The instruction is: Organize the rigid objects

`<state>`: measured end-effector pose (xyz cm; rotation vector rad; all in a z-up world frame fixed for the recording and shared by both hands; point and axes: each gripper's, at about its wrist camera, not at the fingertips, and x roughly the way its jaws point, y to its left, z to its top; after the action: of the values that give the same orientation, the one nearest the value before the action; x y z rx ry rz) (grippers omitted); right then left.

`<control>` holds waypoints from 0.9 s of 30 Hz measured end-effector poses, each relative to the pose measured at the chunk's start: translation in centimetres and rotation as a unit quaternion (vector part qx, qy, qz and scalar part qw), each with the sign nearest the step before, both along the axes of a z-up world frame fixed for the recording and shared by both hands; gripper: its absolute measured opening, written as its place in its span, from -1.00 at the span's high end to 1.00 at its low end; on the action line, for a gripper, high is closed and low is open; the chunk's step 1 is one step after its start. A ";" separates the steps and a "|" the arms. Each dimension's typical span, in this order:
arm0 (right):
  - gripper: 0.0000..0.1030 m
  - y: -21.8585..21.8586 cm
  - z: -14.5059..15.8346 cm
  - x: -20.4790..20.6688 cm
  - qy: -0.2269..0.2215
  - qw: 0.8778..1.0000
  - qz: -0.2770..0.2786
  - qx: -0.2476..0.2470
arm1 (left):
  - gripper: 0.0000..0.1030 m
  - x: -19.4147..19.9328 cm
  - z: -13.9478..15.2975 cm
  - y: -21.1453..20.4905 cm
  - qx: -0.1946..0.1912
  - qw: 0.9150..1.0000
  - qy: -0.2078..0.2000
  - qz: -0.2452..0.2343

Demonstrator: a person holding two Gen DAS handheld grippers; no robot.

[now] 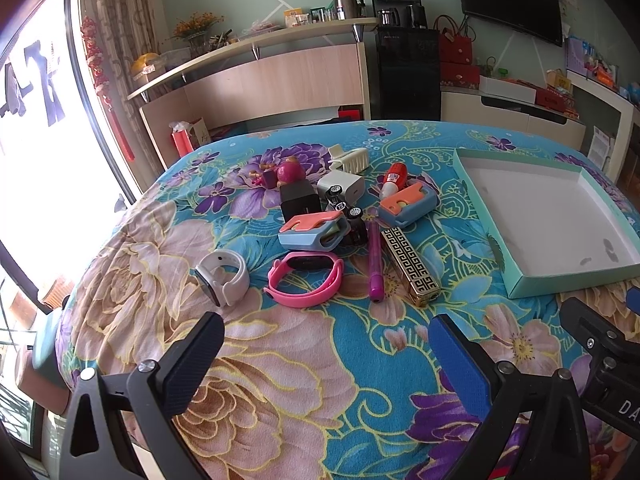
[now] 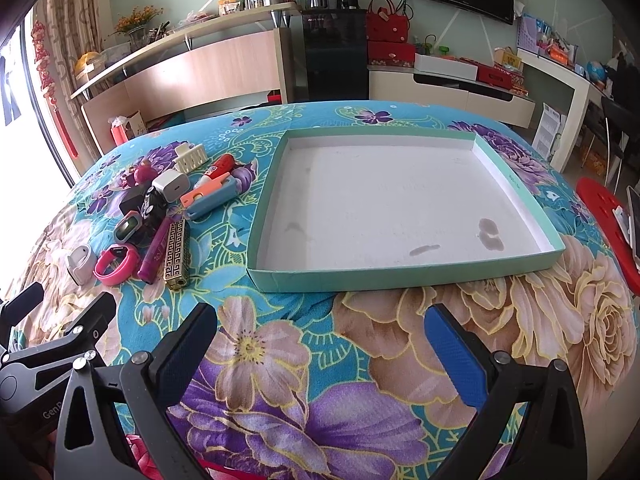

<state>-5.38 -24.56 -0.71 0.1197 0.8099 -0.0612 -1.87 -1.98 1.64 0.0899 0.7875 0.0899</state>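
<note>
I read the left gripper [image 1: 326, 344] with its fingers spread wide and nothing between them, poised above the floral bedspread [image 1: 280, 380]. My right gripper [image 2: 320, 334] is likewise spread and empty, just short of the near wall of the teal cardboard tray [image 2: 400, 274]. Ahead of the left fingers, nearest first, lie a white smartwatch [image 1: 220, 276], a pink fitness band [image 1: 306, 280], a purple pen [image 1: 376, 264] and a gold lighter with a Greek-key pattern [image 1: 410, 264]; pen and lighter lie side by side, roughly parallel. Behind them sits a tight cluster: a blue-and-orange case [image 1: 310, 234], a second blue-and-orange case [image 1: 408, 204], a black toy car [image 1: 344, 210] between the two, a black block [image 1: 298, 198], a white charger [image 1: 342, 184], a red-and-white tube [image 1: 394, 180], a pink figurine [image 1: 286, 172] and a cream hair claw [image 1: 352, 158]. The tray rests flat on the bedspread, to the right of the cluster and apart from it; its white floor carries only a few dark stains.
</note>
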 end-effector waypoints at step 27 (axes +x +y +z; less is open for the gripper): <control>-1.00 -0.3 0.0 -0.1 0.000 1.000 -0.003 0.003 | -1.00 0.0 0.0 0.0 0.000 1.000 0.001 0.001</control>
<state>-5.45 -24.81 -0.70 0.1265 0.8093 -0.0640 -1.91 -1.97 1.62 0.0893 0.7886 0.0914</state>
